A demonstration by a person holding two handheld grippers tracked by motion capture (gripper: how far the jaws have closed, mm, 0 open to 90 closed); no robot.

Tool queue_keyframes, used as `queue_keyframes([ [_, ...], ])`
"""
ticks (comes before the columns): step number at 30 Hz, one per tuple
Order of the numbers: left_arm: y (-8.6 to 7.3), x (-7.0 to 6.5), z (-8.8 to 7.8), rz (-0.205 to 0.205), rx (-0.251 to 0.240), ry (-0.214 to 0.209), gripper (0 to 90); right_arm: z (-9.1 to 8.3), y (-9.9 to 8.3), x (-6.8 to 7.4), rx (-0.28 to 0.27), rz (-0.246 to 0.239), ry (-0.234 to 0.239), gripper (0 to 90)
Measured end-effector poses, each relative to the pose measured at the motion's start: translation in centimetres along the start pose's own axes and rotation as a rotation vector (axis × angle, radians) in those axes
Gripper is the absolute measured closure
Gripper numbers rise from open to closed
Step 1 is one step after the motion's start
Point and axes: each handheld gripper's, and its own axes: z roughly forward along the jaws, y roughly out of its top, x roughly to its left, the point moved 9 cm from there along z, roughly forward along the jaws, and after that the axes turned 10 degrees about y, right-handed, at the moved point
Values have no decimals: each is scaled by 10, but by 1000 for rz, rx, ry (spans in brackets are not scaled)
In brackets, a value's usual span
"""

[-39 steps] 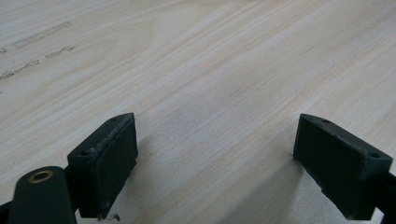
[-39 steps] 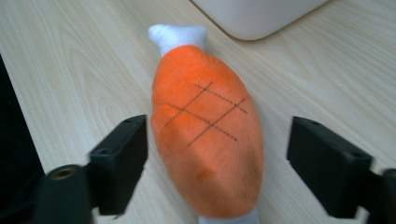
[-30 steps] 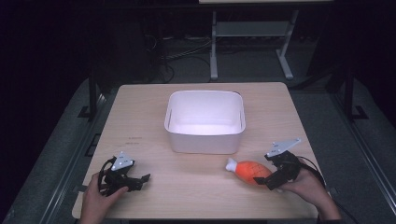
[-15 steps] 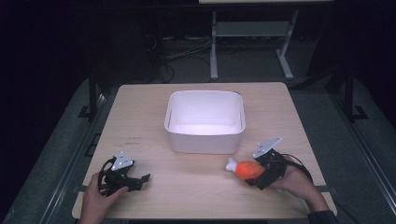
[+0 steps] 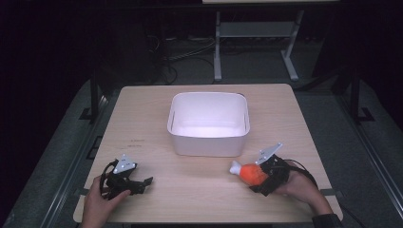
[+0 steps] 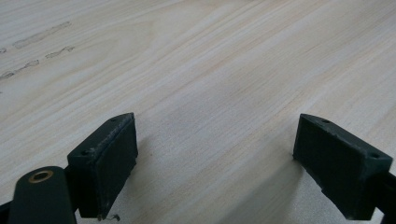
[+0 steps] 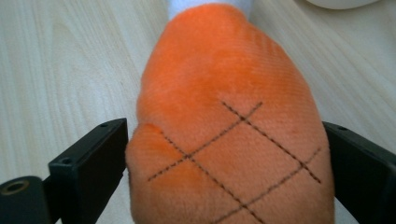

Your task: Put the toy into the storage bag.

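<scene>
- The right gripper (image 5: 260,176) is sitting low at the near right of the wooden table (image 5: 142,123), with its jaws standing wide on either side of a plush drumstick toy (image 5: 250,173).
- In the right gripper view the toy's (image 7: 229,135) orange body is filling the gap between the jaws; the jaws have just been closing a little, and both black pads are touching the fabric at its flanks.
- The toy is showing a short-pile velvety orange cloth, rounded and bulging, crossed by dark stitched lines forming a diamond grid; a white bone-shaped end is pointing away from the gripper, towards the tub.
- The toy is lying on the table top just in front of the white plastic tub (image 5: 209,137), which is a rounded-corner rectangular bin with smooth walls.
- The left gripper (image 5: 124,180) is resting at the near left of the table, well apart from the toy.
- In the left gripper view its flat, matte black pads (image 6: 112,163) are standing wide apart over pale wood grain, with nothing between them.
</scene>
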Motion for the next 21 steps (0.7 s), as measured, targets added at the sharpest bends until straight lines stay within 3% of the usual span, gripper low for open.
queue_keyframes([
  [6,0,0,0,0,0,0,129,-2,-2,-1,-5,-3,-4,156],
  [12,0,0,0,0,0,0,129,-9,-2,0,-36,-29,-35,399],
  [21,0,0,0,0,0,0,129,-13,-6,2,-52,3,4,345],
])
